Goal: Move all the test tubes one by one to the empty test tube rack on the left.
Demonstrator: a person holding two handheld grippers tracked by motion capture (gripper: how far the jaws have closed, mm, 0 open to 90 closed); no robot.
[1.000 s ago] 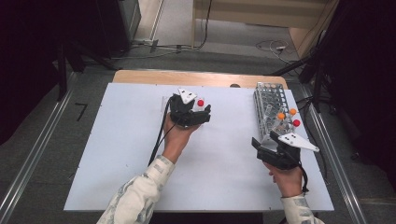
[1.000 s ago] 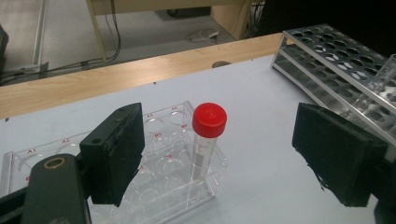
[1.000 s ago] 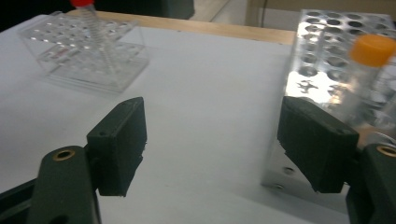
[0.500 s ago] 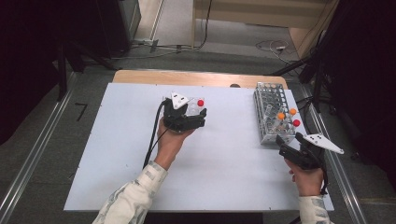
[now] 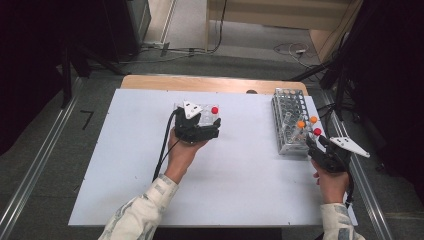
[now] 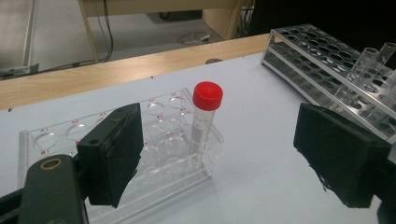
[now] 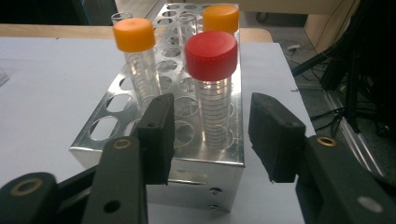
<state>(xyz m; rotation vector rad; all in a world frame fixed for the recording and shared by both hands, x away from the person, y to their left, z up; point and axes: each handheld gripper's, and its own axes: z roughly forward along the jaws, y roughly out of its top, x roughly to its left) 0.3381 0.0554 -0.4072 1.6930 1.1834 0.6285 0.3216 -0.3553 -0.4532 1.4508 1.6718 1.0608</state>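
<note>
At nine o'clock of the white table [image 5: 125, 190], the left gripper [image 5: 212, 128] rests at the near edge of the clear plastic rack [image 5: 200, 111], its jaws standing wide with nothing between them; the hand seems parked there to steady that rack as the receiving place. In the left gripper view the rack's one red-capped tube [image 6: 204, 122] stands upright in a corner well at about twelve o'clock from the jaws, ahead of them and untouched. Toward three o'clock on the table sits the metal rack [image 5: 290, 120], which carries the remaining capped tubes at its near end. The right gripper [image 5: 312, 145] has come in at the six o'clock end of that rack, and its jaws have just been closing. In the right gripper view they flank the second red-capped tube [image 7: 212, 93], which stands upright in a front-row hole; a clear gap shows on each side, so the pads are not yet pressing on it. Two orange-capped tubes, one [image 7: 136, 60] at ten o'clock of it and another [image 7: 220, 18] behind at twelve, stand clear of the jaws. My reading is that this red tube is being taken first because it is nearest and unobstructed, bound for the clear rack beside its twin.
</note>
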